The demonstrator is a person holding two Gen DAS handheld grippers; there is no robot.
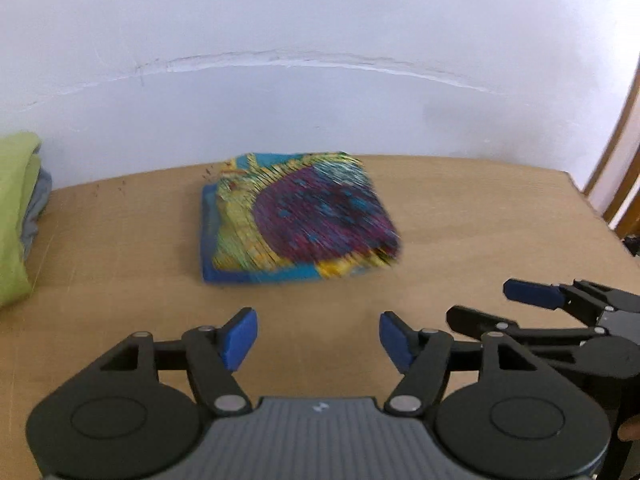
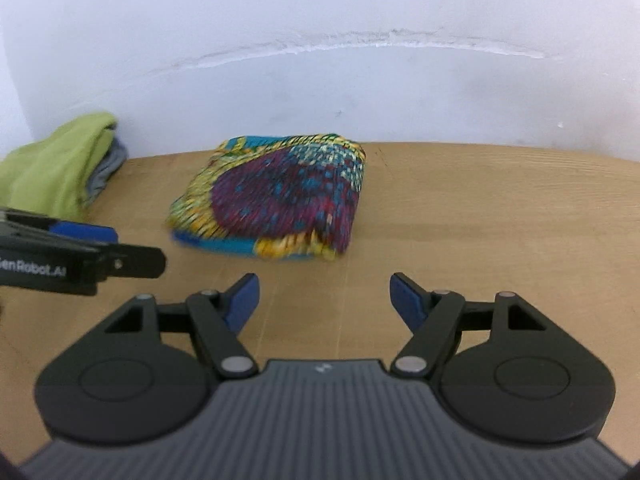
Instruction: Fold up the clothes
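**Folded Cloth: Handling and Grip Points**

Where the patterned cloth (image 1: 296,216) lay as a compact folded square on the wooden table (image 1: 480,208), near the wall, it appeared soft, light and multi-layered. The left gripper (image 1: 318,340) and right gripper (image 2: 324,300) both stood wide apart and empty, short of it. A grip probably suited the thick near edge, pinching all layers; single layers would likely slip

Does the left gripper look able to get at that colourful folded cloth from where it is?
Probably yes. The left gripper is open and points at the colourful folded cloth, with only bare table between them. The right gripper sits off to the side, not in its path.
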